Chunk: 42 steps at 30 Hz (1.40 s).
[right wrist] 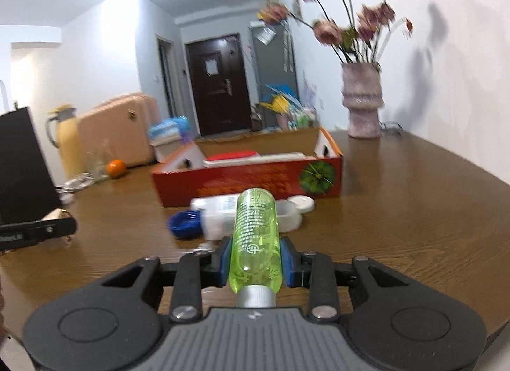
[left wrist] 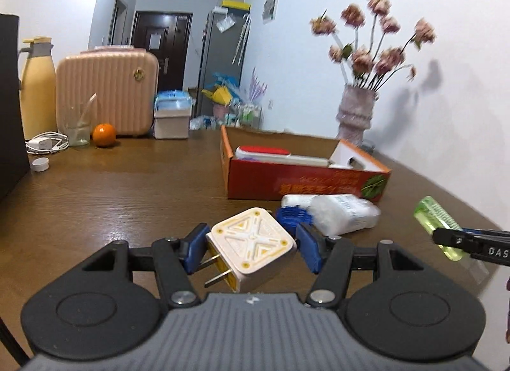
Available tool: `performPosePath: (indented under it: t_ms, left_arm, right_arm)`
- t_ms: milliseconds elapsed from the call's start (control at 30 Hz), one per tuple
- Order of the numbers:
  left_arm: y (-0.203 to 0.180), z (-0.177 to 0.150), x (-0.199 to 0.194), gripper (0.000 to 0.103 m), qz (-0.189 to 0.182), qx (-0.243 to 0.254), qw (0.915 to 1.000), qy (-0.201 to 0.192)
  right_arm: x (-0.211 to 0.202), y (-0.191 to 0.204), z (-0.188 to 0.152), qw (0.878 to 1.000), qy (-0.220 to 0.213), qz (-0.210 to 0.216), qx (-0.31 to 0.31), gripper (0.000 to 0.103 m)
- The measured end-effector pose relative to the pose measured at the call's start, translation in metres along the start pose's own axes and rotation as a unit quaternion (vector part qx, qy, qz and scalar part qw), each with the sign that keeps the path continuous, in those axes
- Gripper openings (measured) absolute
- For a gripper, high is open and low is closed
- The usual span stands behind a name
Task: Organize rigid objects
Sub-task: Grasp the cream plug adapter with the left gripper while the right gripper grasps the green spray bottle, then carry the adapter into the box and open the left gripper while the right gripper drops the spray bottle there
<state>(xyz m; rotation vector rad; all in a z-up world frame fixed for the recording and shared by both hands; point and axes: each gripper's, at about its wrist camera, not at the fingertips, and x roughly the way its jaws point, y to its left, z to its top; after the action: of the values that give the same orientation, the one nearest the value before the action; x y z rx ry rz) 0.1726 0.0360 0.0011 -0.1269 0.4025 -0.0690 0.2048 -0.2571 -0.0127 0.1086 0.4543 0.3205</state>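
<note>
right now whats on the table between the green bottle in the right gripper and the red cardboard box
White containers, a white lid and a blue ridged piece, in the right wrist view.

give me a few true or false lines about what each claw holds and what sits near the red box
1. The left claw grips a white plug adapter. True.
2. The right claw is empty. False: it is shut on a green bottle.
3. The red box already holds items. True.
4. The orange lies inside the box. False: it sits on the table near a pink suitcase.
5. The blue lid lies in front of the box. True.
</note>
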Motion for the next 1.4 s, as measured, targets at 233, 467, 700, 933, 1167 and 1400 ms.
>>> performPosePath:
  t_ms: [233, 467, 700, 933, 1167, 1400]
  left_arm:
    - [-0.012, -0.012, -0.055, 0.061, -0.027, 0.002, 0.9990, -0.036]
    - [-0.013, -0.006, -0.060, 0.061, -0.039, 0.007, 0.9979, -0.051]
    - [-0.007, 0.021, -0.006, 0.061, -0.055, 0.020, 0.9978, -0.030]
    - [-0.020, 0.088, 0.084, 0.061, -0.103, 0.060, 0.9925, -0.028]
    - [-0.032, 0.135, 0.195, 0.061, -0.110, 0.080, 0.9906, 0.012]
    - [-0.036, 0.156, 0.319, 0.061, -0.099, 0.114, 0.9816, 0.117]
  right_arm:
    - [-0.063, 0.029, -0.007, 0.999, -0.039, 0.032, -0.012, 0.030]
    - [-0.062, 0.027, -0.009, 0.999, -0.036, 0.022, -0.002, 0.030]
    - [-0.016, 0.011, 0.005, 0.999, -0.007, 0.035, 0.012, 0.030]
    - [0.045, -0.016, 0.068, 0.999, -0.016, 0.037, -0.011, 0.030]
    - [0.144, -0.040, 0.136, 0.998, 0.006, 0.041, -0.056, 0.030]
    - [0.253, -0.056, 0.166, 0.991, 0.099, 0.054, -0.072, 0.030]
